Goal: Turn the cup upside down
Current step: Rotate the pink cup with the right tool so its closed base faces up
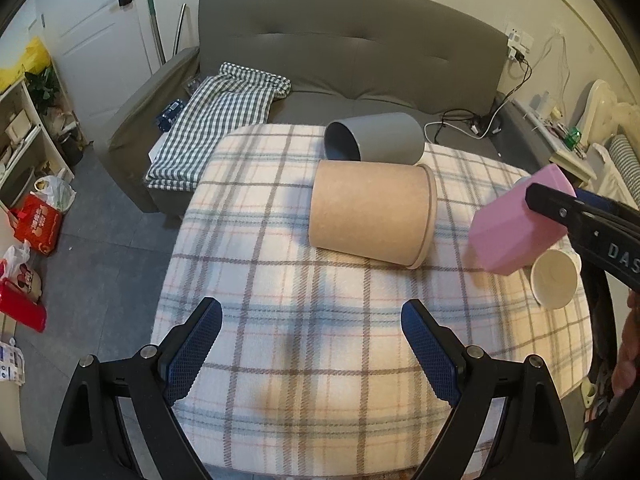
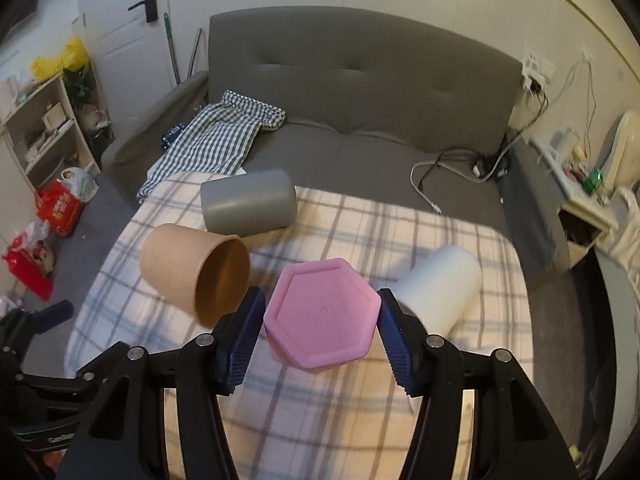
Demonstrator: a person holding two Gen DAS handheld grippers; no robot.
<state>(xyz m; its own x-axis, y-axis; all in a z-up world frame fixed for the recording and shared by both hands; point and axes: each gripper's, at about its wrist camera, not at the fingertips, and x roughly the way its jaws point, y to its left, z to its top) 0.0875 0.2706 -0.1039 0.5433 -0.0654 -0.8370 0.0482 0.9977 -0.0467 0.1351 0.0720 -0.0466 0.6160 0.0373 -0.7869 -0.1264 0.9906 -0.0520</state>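
A pink hexagonal cup [image 2: 322, 314] sits between the blue pads of my right gripper [image 2: 320, 336], which is shut on it; its flat base faces the camera. In the left wrist view the pink cup [image 1: 516, 224] hangs tilted above the plaid cloth, held by the right gripper's finger [image 1: 560, 208]. My left gripper [image 1: 312, 344] is open and empty over the near part of the table, well short of the cups.
A brown paper cup [image 1: 370, 212] [image 2: 196, 272], a grey cup [image 1: 374, 138] [image 2: 248, 202] and a white cup [image 1: 554, 280] [image 2: 438, 286] lie on their sides on the plaid-covered table [image 1: 300, 380]. A grey sofa [image 1: 360, 52] stands behind; clutter is on the floor at left.
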